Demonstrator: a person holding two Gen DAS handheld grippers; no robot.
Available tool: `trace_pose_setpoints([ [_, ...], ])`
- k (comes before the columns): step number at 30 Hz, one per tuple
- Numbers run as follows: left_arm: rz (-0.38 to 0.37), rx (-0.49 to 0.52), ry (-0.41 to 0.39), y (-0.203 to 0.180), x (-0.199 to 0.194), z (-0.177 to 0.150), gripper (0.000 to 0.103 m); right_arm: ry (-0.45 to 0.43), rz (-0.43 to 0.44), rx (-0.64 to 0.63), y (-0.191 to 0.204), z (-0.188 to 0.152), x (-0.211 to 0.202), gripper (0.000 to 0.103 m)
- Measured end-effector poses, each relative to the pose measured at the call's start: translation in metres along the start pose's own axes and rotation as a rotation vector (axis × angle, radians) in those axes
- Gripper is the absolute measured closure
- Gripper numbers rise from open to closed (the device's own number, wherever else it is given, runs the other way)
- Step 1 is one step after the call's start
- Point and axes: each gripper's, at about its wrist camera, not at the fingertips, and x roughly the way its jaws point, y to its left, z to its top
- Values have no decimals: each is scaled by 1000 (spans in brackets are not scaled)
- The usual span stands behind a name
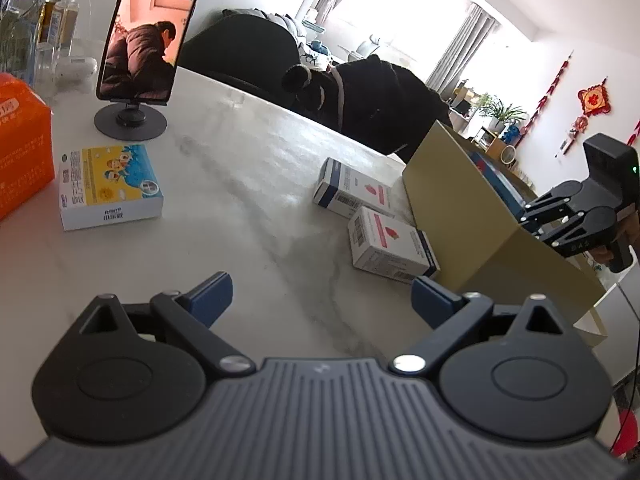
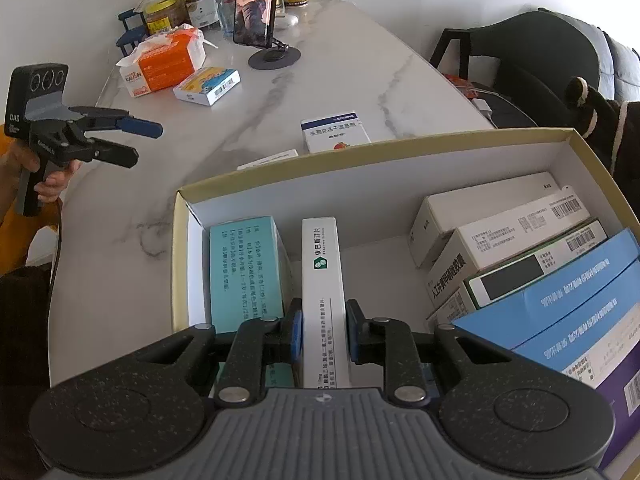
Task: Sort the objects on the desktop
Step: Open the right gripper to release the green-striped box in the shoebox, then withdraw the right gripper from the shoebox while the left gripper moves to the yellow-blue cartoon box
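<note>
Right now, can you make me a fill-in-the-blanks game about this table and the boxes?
1. The right tool is holding a tall white box inside the ____ box.
2. The left tool is open and holds ____.
3. The tissue pack is white and ____.
4. The phone stands on a round ____ stand.

Missing words: cardboard; nothing; orange; black

Both grippers are black plastic with blue finger pads (image 1: 212, 298), silver pivot screws and a ribbed grey top plate. The left gripper (image 2: 136, 142) carries white "DAS" lettering, a pistol handle and a trailing black cable.
</note>
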Motion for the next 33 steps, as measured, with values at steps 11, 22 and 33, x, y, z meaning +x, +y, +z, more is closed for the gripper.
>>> trace_pose_setpoints([
  [11, 2, 7, 3, -2, 4, 1, 5, -49, -26, 42, -4, -5, -10, 71],
  [22, 104, 40, -15, 7, 6, 11, 1, -194, -129, 233, -5, -18, -34, 46],
  [33, 285, 290, -88, 32, -16, 34, 0, -418, -221, 376, 25, -35, -59, 26],
])
